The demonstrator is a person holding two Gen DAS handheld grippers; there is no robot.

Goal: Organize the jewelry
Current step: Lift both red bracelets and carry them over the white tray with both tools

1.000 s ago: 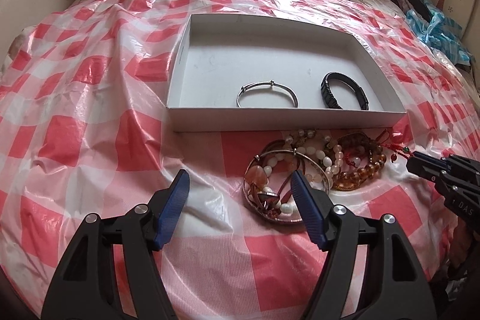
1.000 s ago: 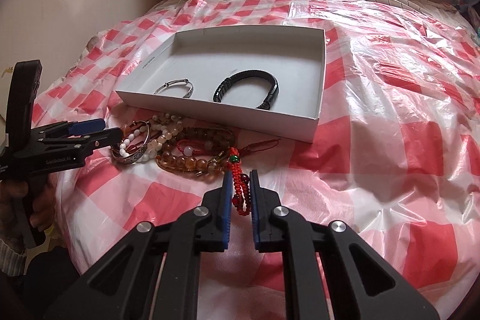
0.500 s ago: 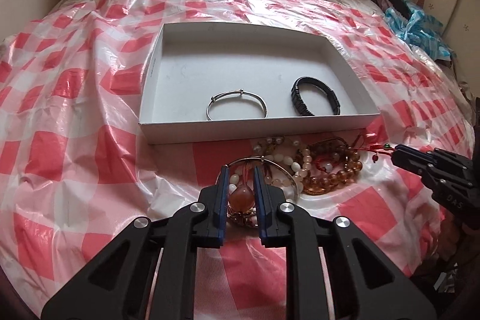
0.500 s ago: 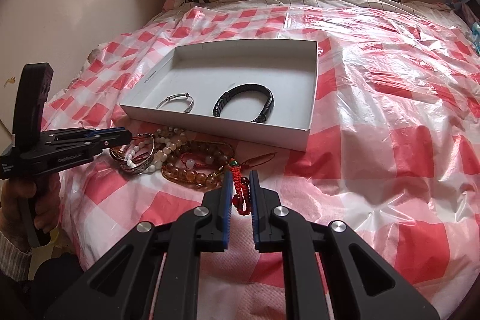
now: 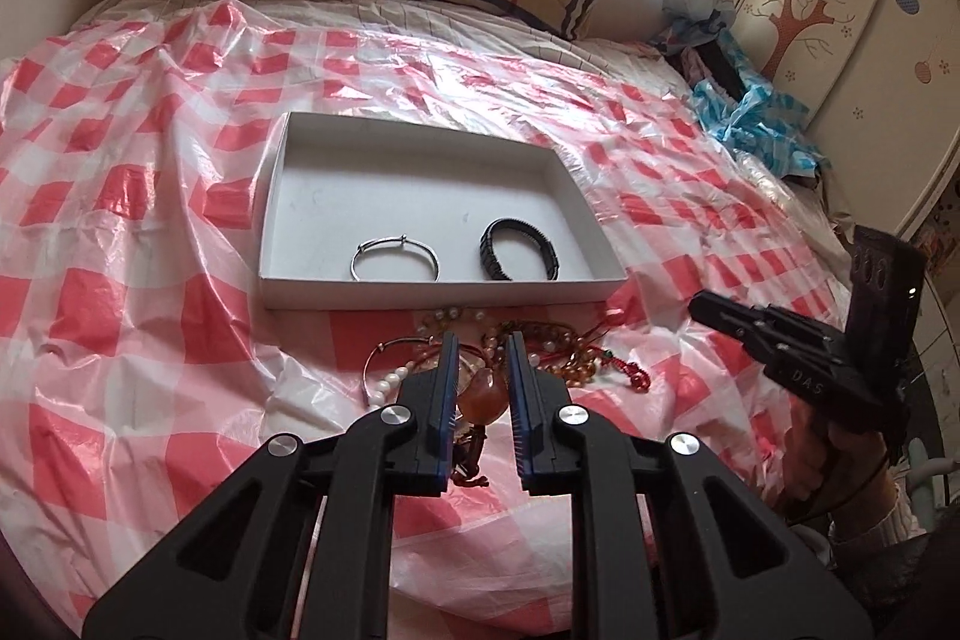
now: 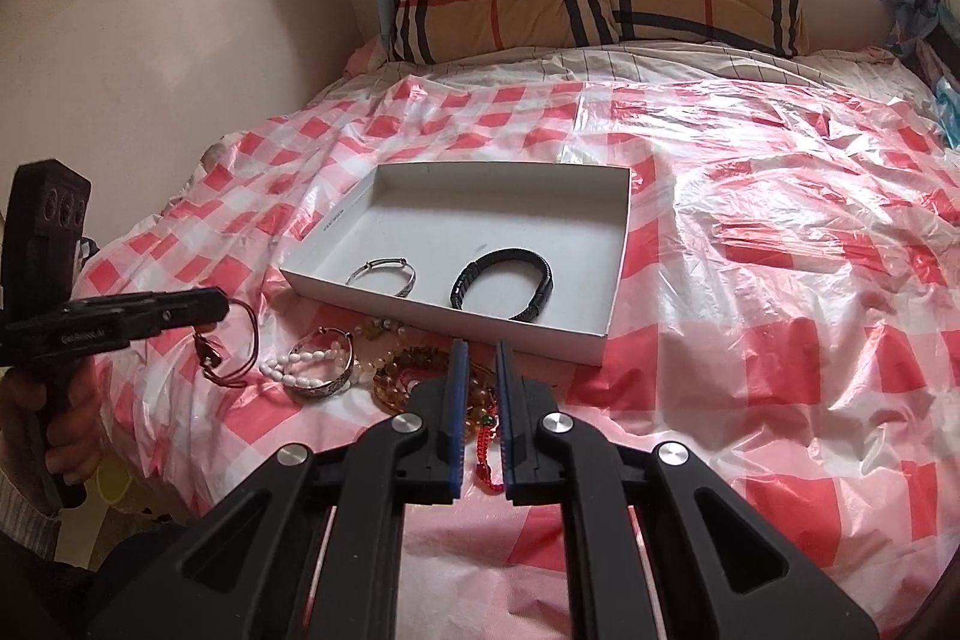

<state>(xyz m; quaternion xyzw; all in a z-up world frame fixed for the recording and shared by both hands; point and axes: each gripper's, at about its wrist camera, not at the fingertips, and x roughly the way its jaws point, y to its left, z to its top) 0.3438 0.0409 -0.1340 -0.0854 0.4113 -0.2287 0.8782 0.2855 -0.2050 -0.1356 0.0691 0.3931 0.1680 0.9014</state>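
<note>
Left gripper [image 5: 483, 370] jaws narrow on a cord pendant [image 6: 210, 355]; right gripper [image 6: 478, 376] jaws pinch red cord [image 6: 489, 451]. White box [image 6: 612, 280] lies just beyond. Risk: cords snag the heap [image 6: 384, 370], dragging pieces.

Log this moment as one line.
left gripper: shut on cord pendant | right gripper: shut on red cord | box: two bracelets
</note>
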